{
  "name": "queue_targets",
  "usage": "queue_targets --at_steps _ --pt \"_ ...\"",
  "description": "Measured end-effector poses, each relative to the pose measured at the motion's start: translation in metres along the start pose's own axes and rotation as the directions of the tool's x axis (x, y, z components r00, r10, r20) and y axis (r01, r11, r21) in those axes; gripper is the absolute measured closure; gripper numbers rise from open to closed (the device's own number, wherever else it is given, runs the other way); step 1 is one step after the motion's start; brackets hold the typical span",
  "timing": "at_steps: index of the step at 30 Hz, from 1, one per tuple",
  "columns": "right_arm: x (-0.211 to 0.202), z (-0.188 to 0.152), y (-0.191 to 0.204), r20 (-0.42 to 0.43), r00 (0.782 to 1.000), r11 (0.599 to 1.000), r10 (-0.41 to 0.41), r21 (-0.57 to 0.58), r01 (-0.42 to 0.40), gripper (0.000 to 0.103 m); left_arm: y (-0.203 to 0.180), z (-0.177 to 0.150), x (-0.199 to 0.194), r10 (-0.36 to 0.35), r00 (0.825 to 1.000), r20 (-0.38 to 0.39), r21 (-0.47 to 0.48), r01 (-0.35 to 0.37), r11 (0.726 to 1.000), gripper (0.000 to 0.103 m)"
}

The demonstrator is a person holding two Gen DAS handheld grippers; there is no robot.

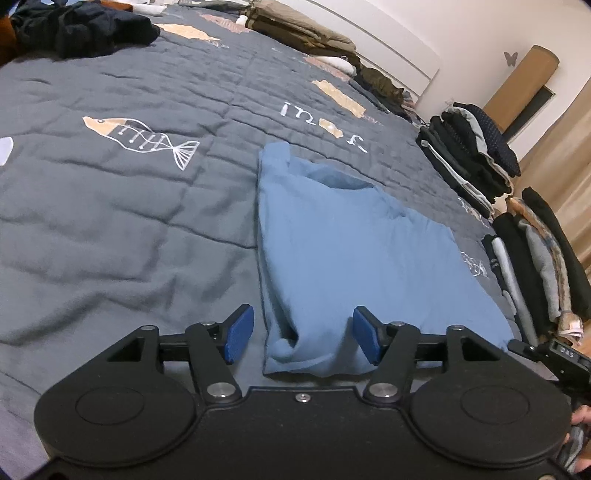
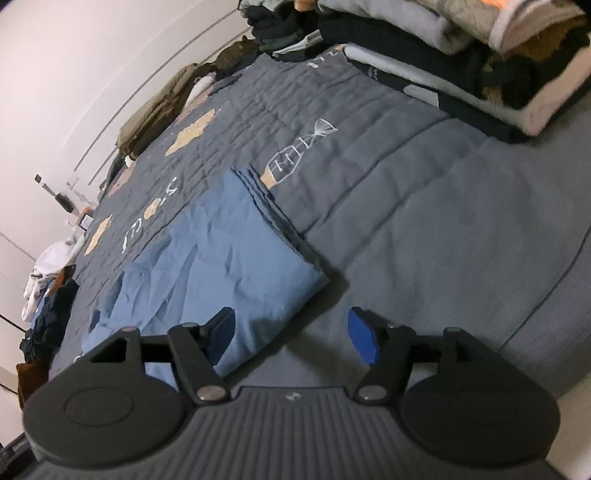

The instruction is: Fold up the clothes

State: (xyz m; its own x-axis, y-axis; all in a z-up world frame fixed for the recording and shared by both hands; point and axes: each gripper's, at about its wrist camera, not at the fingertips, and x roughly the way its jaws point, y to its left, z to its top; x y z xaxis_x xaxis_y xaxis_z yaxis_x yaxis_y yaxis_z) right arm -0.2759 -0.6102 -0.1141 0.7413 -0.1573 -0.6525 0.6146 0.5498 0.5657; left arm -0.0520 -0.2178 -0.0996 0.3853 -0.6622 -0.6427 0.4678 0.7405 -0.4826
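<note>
Folded garment (image 1: 354, 254) lay flat on the bed (image 1: 110, 206), clothes stacks (image 1: 476, 162) along its right edge, loose pile (image 1: 81, 29) far back left.

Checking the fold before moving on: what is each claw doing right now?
Left claw: open, blue garment corner between its pads, not pinched.
Right claw: open, holding nothing, at the garment's folded corner.

Grey quilted bed (image 1: 110, 221) against white wall (image 1: 461, 29).

Clothes stacks (image 2: 461, 48) cut off, blurred.
</note>
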Motion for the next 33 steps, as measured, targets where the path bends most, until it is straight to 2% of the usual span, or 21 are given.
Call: queue_targets --at_steps 4,7,9,12,26,27,29,31,33 --pt "0.006 0.0 0.0 0.002 1.0 1.0 0.016 0.017 -0.017 0.034 -0.006 -0.002 0.0 -0.047 0.999 -0.003 0.011 0.047 0.999 0.047" --pt "0.011 0.0 0.0 0.001 1.0 0.999 0.027 0.025 -0.027 0.034 -0.007 -0.005 0.004 -0.041 0.999 -0.018 0.012 0.041 0.999 0.051" --pt "0.012 0.0 0.001 0.004 1.0 0.999 0.027 0.03 -0.027 0.034 -0.007 -0.006 0.006 -0.037 0.999 -0.025 0.014 0.038 0.999 0.063" --pt "0.011 0.0 0.001 0.002 1.0 0.999 0.03 0.037 -0.03 0.034 -0.007 -0.005 0.006 -0.041 0.999 -0.021 0.014 0.041 0.999 0.069" --pt "0.013 0.002 0.001 0.021 0.998 0.995 0.064 0.071 -0.065 0.036 -0.005 -0.003 0.012 -0.039 0.999 -0.032 -0.017 0.038 0.999 0.069" --pt "0.013 0.002 0.001 0.018 0.998 0.995 0.068 0.07 -0.069 0.041 -0.005 -0.003 0.013 -0.041 0.999 -0.032 -0.016 0.04 0.999 0.069" --pt "0.014 0.002 0.003 0.011 0.997 0.995 0.076 0.068 -0.076 0.074 -0.006 -0.003 0.012 -0.045 0.999 -0.03 -0.002 0.045 0.999 0.07" --pt "0.014 0.002 0.003 0.011 0.997 0.995 0.08 0.066 -0.08 0.091 -0.008 -0.003 0.011 -0.055 0.998 -0.022 0.022 0.055 0.998 0.075" --pt "0.012 0.003 0.001 0.024 0.996 0.993 0.088 0.08 -0.09 0.097 -0.01 -0.003 0.009 -0.065 0.998 -0.022 0.034 0.065 0.997 0.085"
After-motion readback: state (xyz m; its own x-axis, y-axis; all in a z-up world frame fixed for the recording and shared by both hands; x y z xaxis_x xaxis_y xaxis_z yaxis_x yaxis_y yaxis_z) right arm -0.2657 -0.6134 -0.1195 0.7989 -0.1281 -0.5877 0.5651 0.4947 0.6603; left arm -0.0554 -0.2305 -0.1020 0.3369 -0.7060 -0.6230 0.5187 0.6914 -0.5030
